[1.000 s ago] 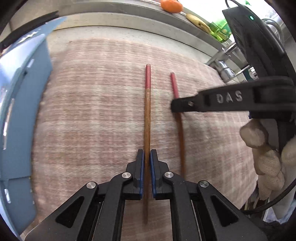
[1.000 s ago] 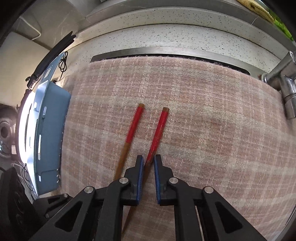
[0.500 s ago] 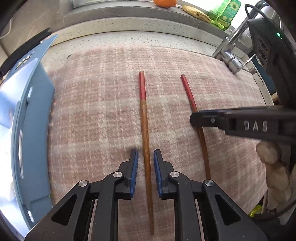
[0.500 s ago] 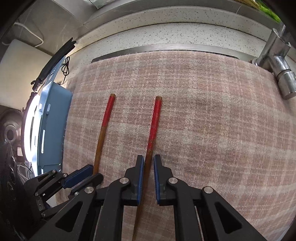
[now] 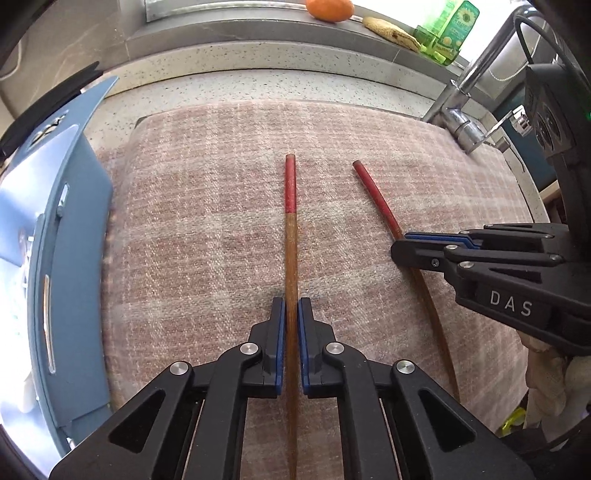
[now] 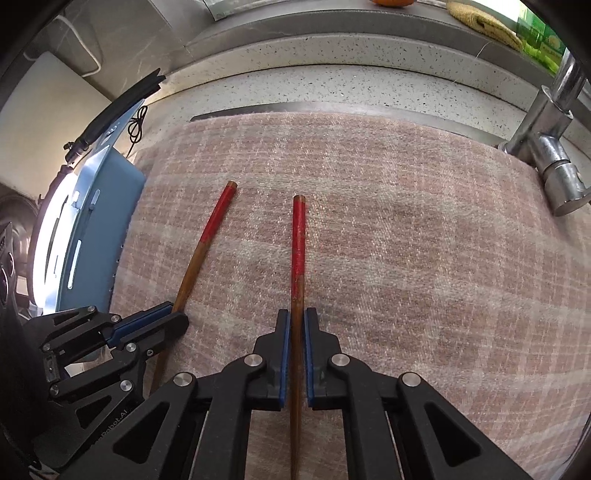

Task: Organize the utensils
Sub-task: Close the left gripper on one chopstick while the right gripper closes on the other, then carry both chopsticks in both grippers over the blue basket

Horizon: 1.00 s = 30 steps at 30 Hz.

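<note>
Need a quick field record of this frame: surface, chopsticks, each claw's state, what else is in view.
surface: pink plaid cloth on a speckled counter
left claw: shut on left chopstick
right claw: shut on right chopstick
chopsticks: wooden, red tips pointing away from the claws, side by side, not touching
at left edge: blue rack
at right edge: metal faucet
back ledge: orange, green box
</note>
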Each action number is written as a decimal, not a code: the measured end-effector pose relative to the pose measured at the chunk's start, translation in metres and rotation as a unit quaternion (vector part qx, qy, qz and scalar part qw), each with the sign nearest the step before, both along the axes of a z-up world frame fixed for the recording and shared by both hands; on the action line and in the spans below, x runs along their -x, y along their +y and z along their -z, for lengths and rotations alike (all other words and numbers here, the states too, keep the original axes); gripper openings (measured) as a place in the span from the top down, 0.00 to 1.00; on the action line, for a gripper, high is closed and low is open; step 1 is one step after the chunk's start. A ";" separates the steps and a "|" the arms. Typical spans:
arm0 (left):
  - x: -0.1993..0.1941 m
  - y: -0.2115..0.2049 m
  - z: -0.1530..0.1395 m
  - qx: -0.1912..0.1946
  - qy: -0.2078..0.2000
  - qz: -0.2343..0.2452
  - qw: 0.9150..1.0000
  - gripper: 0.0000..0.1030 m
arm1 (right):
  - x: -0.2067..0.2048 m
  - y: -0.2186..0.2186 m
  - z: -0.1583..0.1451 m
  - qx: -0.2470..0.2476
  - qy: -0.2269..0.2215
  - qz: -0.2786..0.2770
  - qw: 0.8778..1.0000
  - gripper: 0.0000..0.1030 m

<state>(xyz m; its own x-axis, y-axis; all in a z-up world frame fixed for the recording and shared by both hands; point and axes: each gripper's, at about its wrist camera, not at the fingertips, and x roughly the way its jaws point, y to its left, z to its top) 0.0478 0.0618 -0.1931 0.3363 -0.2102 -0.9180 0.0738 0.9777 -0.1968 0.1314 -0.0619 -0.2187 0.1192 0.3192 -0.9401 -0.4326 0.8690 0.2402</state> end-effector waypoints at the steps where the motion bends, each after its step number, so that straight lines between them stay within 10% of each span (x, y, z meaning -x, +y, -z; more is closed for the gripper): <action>1: 0.000 0.001 0.000 0.004 0.000 -0.002 1.000 0.95 | 0.001 0.001 0.000 0.002 -0.004 -0.003 1.000 0.94; 12: 0.006 0.019 0.002 0.080 0.011 -0.046 0.996 0.95 | 0.001 -0.011 -0.001 -0.039 0.012 0.026 0.999 0.94; 30: 0.002 0.006 -0.033 0.073 -0.025 -0.020 0.997 0.95 | 0.001 -0.034 -0.021 -0.093 0.021 0.053 0.994 0.94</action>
<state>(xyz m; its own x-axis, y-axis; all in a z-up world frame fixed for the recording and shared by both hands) 0.0458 0.0676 -0.1605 0.3914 -0.3260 -0.8605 0.0476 0.9411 -0.3348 0.1306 -0.0956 -0.1975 0.1226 0.4757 -0.8710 -0.3271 0.8480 0.4171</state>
